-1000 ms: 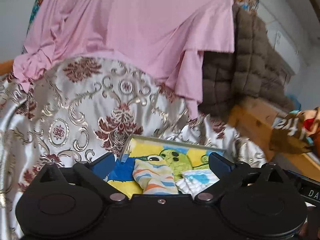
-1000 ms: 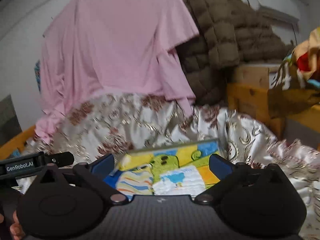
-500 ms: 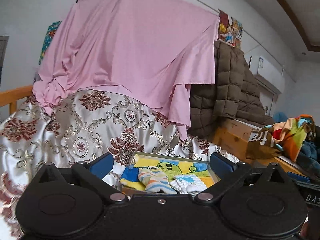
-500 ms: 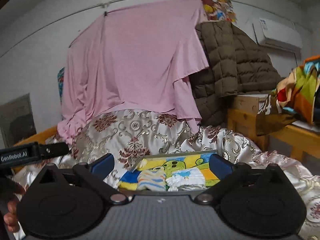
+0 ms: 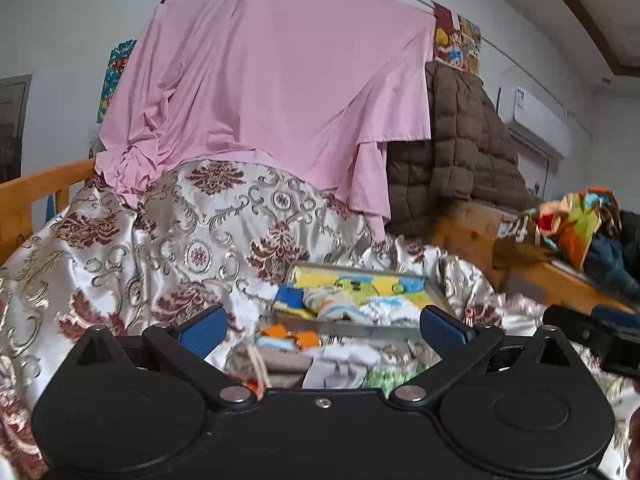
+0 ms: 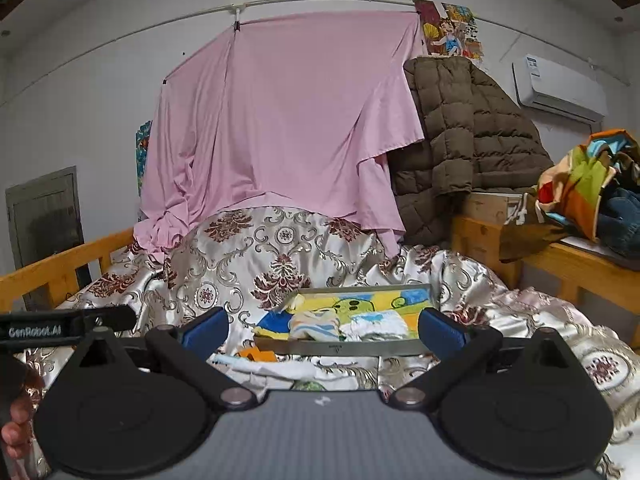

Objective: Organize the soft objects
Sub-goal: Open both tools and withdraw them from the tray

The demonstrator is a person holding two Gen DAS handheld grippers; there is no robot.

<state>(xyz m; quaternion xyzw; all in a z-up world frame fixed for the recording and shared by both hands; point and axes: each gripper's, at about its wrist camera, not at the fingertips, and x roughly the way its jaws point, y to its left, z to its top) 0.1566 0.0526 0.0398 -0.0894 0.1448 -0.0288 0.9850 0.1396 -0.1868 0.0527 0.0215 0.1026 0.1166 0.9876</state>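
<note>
Straight ahead of your left claw [image 5: 322, 322] sits the tray [image 5: 344, 326], a shallow metal-rimmed one resting on the patterned satin bedspread [image 5: 192, 240]. Inside it lie two folded soft pieces side by side on a bright yellow-and-blue cartoon lining: a striped cloth [image 5: 332, 304] toward the left and a white cloth with blue print [image 5: 386, 306] to its right. Nearer to you than the tray, between your spread fingers, a loose heap of small clothes [image 5: 304, 356] lies on the bedspread — an orange piece, a grey one, a white one, all somewhat blurred.

Both claws are released, fingers wide apart and holding nothing. From your right claw [image 6: 323, 326] the tray [image 6: 336, 346] is likewise dead ahead, its front rim spanning the gap between the fingers, with the heap [image 6: 272, 364] just below it.

Compared with half a second ago, both claws have drawn back and lifted — the tray looks farther off, and the heap, hidden before, has come into view in front of it.
</note>
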